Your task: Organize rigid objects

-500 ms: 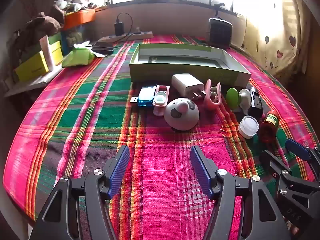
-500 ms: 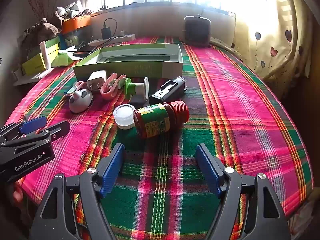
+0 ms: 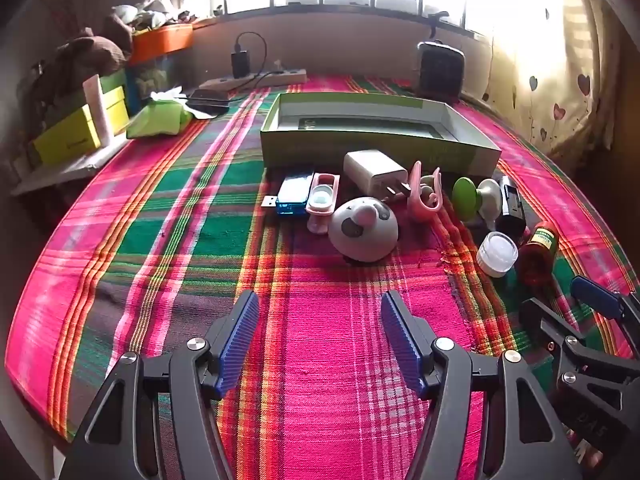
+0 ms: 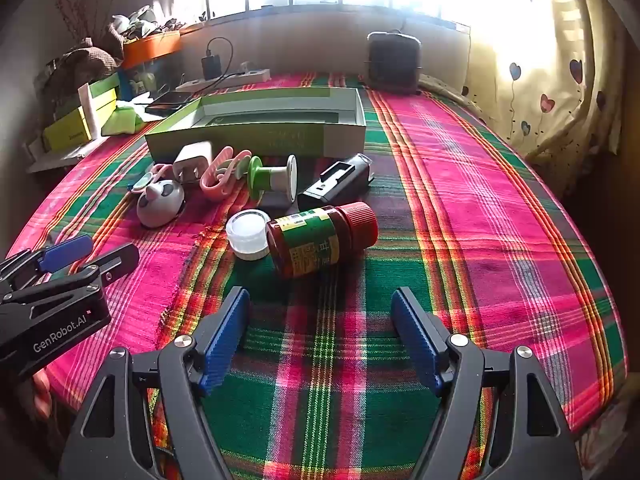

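"GenRobot.AI", white lettering on the black body of the left hand-held gripper (image 4: 86, 254); red bottle's (image 4: 320, 240) label print illegible

Probably a home bedroom: plaid bedspread (image 4: 460, 208), heart-print curtain (image 4: 532, 92), cluttered windowsill (image 3: 160, 36), power strip (image 3: 260, 79).

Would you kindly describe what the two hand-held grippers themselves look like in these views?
Both look alike. The left hand-held gripper and the right hand-held gripper each have a black angular frame with triangular cut-outs, silver round bolts at the joints, and two fingers faced with ribbed blue pads. Seen from the right wrist camera, the left one's black body carries white lettering reading GenRobot.AI. No cables or sleeves show.
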A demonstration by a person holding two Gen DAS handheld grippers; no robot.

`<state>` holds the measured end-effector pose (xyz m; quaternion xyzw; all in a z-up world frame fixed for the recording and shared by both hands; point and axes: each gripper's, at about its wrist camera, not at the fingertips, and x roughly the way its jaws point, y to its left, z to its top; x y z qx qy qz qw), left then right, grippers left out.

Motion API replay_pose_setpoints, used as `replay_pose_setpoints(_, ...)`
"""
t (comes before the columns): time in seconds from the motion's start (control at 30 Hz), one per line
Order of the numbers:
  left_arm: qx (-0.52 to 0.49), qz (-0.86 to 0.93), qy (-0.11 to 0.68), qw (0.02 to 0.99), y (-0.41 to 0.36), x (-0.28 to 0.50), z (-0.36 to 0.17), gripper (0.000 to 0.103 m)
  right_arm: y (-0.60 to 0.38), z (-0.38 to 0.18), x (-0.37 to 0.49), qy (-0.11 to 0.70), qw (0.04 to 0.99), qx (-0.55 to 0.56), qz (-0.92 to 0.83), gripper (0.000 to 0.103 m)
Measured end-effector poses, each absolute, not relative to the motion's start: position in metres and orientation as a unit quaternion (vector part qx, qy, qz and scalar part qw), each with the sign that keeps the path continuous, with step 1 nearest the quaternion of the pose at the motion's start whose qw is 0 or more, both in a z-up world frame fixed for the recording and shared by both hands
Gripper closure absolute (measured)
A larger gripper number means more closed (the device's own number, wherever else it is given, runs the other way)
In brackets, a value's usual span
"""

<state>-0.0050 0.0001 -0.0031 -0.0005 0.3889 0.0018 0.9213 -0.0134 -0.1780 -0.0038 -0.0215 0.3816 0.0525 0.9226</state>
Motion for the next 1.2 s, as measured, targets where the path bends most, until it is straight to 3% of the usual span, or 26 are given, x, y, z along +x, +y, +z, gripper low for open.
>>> replay_pose_setpoints(1.2,-0.001,0.0,0.391,0.92,-0.0004,-0.0061,0.0025,0.04,-0.1765,-0.0043,-0.0135,0.38,0.923,-0.021,0.052,0.029)
